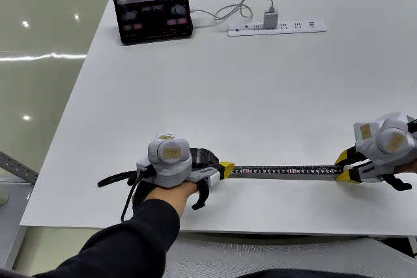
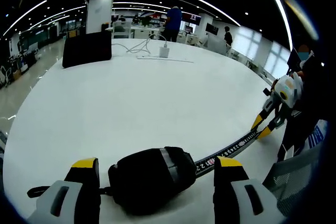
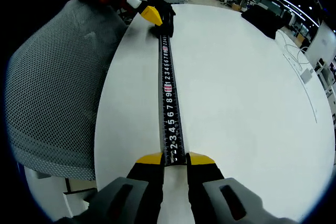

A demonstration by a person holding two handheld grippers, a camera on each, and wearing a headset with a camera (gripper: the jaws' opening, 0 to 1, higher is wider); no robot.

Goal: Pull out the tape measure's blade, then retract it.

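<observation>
left hand (image 1: 171, 193): comes in from the near edge in a dark sleeve, wrist about level, knuckles low over the tabletop (image 1: 260, 96).
left gripper (image 2: 156, 165): points right, jaws set wide either side of the case (image 2: 149, 182). Honestly can't tell if they're squeezing it or just cradling it.
case: black and chunky, sits on the tabletop at the near left, with its wrist strap (image 1: 114, 179) trailing off to the left. Looks rigid with a rubbery shell, so I'd grab it across the flat sides.
blade (image 1: 287, 171): already out, running right from the case, flat along the near edge. Thin sprung steel, I'd guess: stiff lengthwise, kinks if twisted, and snaps back if let go, so hold it at the tip.
right gripper (image 3: 175, 159): near right, aimed left straight down the blade, jaws nearly closed and pinching the blade's tip.
</observation>
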